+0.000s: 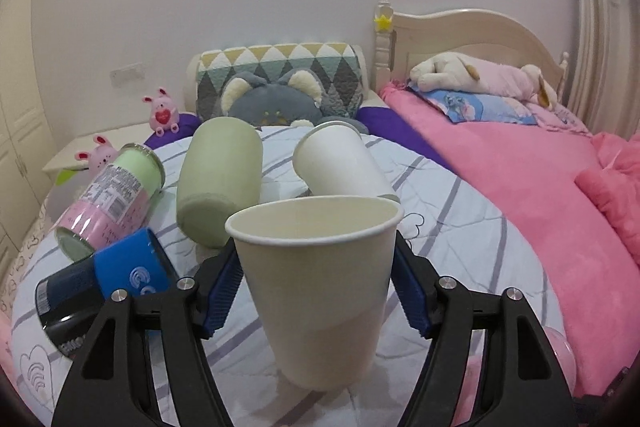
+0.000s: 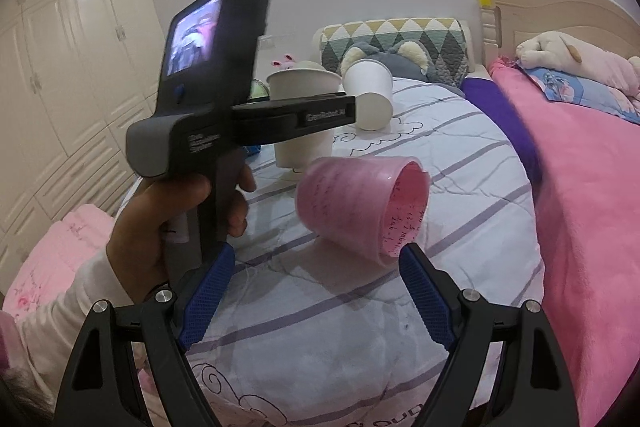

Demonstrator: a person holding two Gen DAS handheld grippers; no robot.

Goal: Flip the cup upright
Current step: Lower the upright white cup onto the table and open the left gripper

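Left claw [image 1: 316,259] is clamping upright paper cup [image 1: 316,283] on bed [image 1: 460,227]; right claw [image 2: 316,291] is hanging apart near pink cup [image 2: 360,211].

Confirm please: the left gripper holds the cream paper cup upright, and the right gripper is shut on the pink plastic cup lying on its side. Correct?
Not quite. The right wrist view shows the right gripper open, its blue fingers apart, with the pink plastic cup lying on its side ahead of them, ungripped. The rest stands: the left gripper holds the cream paper cup upright.
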